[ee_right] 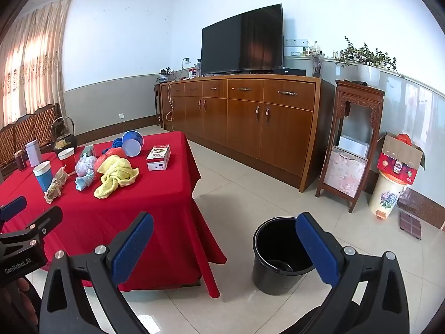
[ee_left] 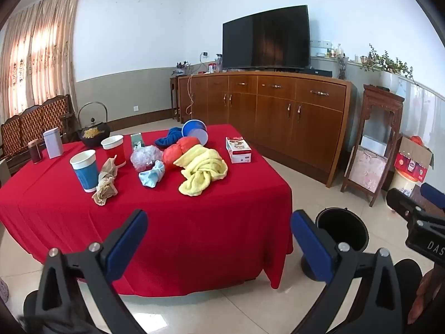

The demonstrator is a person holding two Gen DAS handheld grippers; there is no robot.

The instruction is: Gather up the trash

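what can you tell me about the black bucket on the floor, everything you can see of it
The black bucket is a round, smooth-walled pail that looks like plastic, with a rolled rim and a thin bail handle lying against the rim at the back. It stands upright on the pale tiled floor, just off the corner of the table draped in a red cloth, apart from it. Its mouth is open; inside only the dark bottom shows, with no trash visible. Nothing but the floor touches it.

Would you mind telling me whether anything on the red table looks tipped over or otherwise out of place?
Yes: the blue paper cup at the far end lies on its side, open mouth facing the camera, resting against the blue cloth, while the other two cups stand upright. The crumpled brown paper leans against the upright blue cup.
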